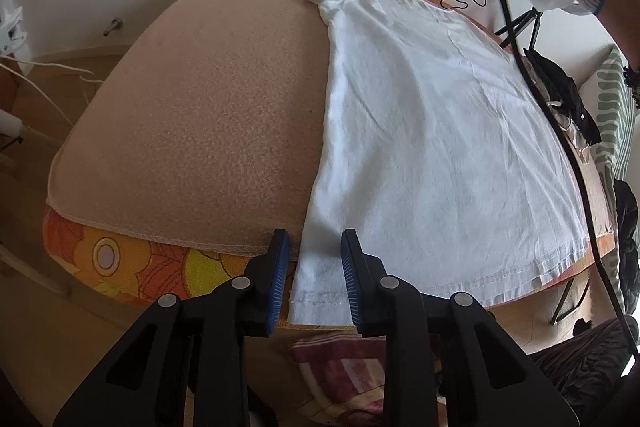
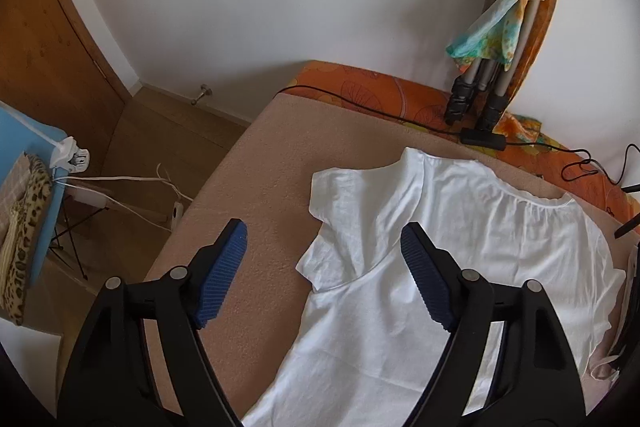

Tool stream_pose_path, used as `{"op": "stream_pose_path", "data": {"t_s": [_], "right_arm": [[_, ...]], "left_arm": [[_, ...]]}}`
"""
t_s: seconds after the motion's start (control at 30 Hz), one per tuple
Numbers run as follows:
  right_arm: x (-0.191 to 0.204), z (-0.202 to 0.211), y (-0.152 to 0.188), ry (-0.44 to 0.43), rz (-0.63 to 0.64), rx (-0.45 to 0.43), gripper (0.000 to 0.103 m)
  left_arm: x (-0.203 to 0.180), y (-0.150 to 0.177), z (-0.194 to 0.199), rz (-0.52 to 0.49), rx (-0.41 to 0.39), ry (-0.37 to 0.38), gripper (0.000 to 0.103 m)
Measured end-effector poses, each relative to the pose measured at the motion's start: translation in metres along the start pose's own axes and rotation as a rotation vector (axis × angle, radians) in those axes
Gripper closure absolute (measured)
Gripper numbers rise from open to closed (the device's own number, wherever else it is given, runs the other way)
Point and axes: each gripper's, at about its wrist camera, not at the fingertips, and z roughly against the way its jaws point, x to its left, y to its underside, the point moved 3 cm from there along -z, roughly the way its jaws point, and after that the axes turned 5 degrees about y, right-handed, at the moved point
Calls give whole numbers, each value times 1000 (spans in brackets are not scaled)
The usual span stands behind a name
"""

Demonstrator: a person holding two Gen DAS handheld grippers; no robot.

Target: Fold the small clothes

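Note:
A small white T-shirt (image 1: 432,131) lies flat on a tan felt cover (image 1: 192,115), its hem toward me and its neck at the far end. My left gripper (image 1: 314,279) is open, its blue pads either side of the shirt's near-left hem corner, which hangs at the table's front edge. In the right wrist view the same shirt (image 2: 460,259) shows its left sleeve folded inward over the chest. My right gripper (image 2: 322,275) is open and empty, held above that sleeve and shoulder.
The tan cover lies on an orange flowered cloth (image 1: 132,263). Tripod legs (image 2: 476,107) and a black cable (image 2: 360,103) stand at the table's far edge. Dark clothes (image 1: 568,95) lie at the right. Floor with white cables (image 2: 132,187) lies to the left.

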Motion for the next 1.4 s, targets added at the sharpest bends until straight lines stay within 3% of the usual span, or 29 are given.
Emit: {"op": "stream_pose_path", "data": {"t_s": [0.23,0.33,0.47,0.7,0.77,0.8,0.83,1.13,1.3,1.33,1.4], "right_arm": [[9,-88,-13,-23,-52,108,39],[15,-112,-17,28,-25,129,40],[17,-134,-16,87,-10,170,41],[15,-150,-22,168,27,177,59],[16,-149,-24,186,49,161,70],[15,-149,-24,194,51,155,87],[14,-150,-26,206,54,153,95],[-10,-117,-36,145,-14,90,98],[-27,-96,-40,128,-35,68,98],[-30,-94,-40,129,-37,64,98],[-31,-91,-37,143,-30,58,98]], "left_arm": [[6,-1,-1,32,-5,43,98],[10,-1,-2,93,7,133,100],[7,-6,-2,99,-6,160,101],[-6,-6,3,24,-47,121,102],[-6,-8,2,9,-57,99,103],[-5,-8,0,11,-59,97,103],[-4,-9,-1,22,-57,108,103],[-5,-5,4,-5,-74,90,103],[-9,-8,15,-97,-144,-16,103],[-5,-9,14,-88,-128,-8,101],[5,-11,11,-22,-91,27,85]]}}
